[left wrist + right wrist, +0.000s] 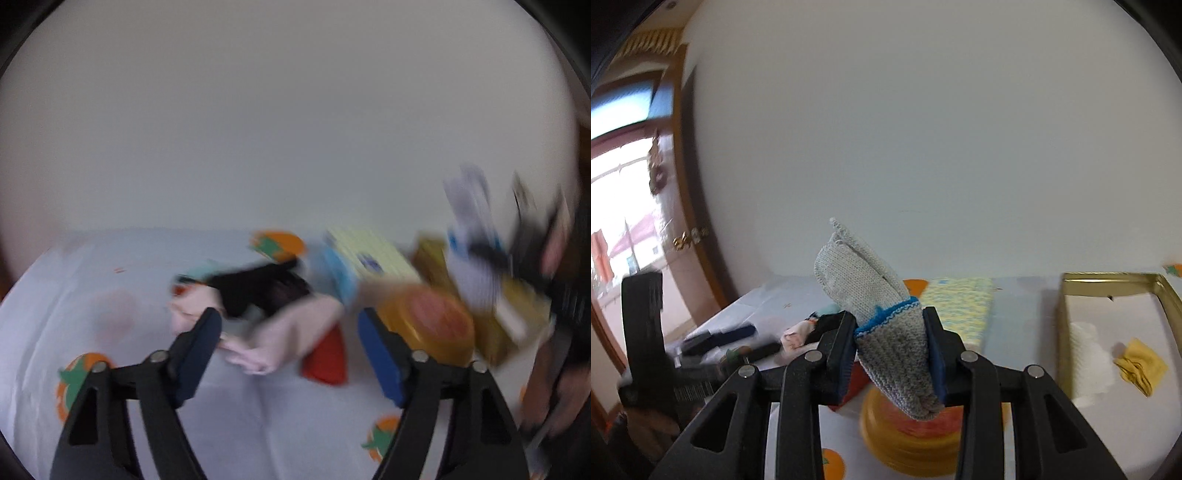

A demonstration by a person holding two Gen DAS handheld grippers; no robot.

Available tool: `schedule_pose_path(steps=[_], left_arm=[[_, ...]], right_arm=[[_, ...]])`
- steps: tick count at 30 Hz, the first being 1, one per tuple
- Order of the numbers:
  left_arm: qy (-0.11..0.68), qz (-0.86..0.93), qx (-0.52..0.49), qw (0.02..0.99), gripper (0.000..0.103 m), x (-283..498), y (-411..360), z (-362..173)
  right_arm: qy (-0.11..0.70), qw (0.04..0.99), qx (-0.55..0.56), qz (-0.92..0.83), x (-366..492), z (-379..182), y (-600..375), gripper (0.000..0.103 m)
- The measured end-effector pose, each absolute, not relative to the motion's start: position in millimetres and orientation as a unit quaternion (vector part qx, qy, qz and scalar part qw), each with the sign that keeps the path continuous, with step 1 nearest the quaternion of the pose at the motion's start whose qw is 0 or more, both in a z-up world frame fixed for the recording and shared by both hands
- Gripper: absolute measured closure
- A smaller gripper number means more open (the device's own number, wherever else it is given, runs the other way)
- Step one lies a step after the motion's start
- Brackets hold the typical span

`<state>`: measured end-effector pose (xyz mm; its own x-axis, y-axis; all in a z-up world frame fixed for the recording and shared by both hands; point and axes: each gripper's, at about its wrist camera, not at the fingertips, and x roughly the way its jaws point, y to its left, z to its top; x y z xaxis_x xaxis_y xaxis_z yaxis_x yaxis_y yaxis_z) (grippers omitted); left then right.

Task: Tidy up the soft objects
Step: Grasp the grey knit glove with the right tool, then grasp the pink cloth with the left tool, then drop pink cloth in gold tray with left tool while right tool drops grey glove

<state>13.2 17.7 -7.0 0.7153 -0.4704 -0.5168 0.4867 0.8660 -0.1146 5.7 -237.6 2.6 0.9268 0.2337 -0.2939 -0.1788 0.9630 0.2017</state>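
Two tongs: right (891,345) clamping grey glove (871,306), left (290,354) apart, perhaps pink cloth (291,332) beyond.

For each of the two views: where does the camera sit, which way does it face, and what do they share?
Left wrist: sits on the left gripper, facing across the fruit-print tablecloth toward a white wall; open jaws, blurred cloths ahead.
Right wrist: sits on the right gripper, facing the same wall; jaws clamp a grey knit glove, gold box at right.
Shared: yellow lidded container, the glove.

Left wrist view smeared by motion blur, pink cloth (295,332) indistinct, gold box (1115,332) cut off at right.
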Motion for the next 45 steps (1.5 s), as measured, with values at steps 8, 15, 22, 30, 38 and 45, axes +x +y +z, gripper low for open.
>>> schedule_pose_path(steps=[8,15,22,30,38,45], left_arm=[[0.317,-0.303,0.099,0.893,0.055,6.3,-26.7,-20.8],[0.32,-0.256,0.104,0.906,0.056,37.2,-18.0,-9.7],[0.38,-0.229,0.112,0.889,0.048,76.1,-24.6,-39.6],[0.371,-0.239,0.097,0.892,0.089,71.3,-13.7,-33.8],[0.29,-0.24,-0.017,0.926,0.092,48.8,18.6,-11.2],[0.229,-0.209,-0.082,0.947,0.092,25.6,28.5,-0.9]], right_arm=[[0.136,0.984,0.07,0.089,-6.3,11.9,-244.0,0.065],[0.141,0.982,0.081,0.093,-13.4,8.3,-246.4,0.065],[0.139,0.983,0.072,0.097,-14.1,7.9,-246.0,0.065],[0.136,0.985,0.058,0.092,-14.0,5.1,-242.0,0.065],[0.124,0.986,0.081,0.08,-17.8,8.7,-253.8,0.065],[0.116,0.987,0.084,0.073,-24.0,9.8,-263.5,0.065]])
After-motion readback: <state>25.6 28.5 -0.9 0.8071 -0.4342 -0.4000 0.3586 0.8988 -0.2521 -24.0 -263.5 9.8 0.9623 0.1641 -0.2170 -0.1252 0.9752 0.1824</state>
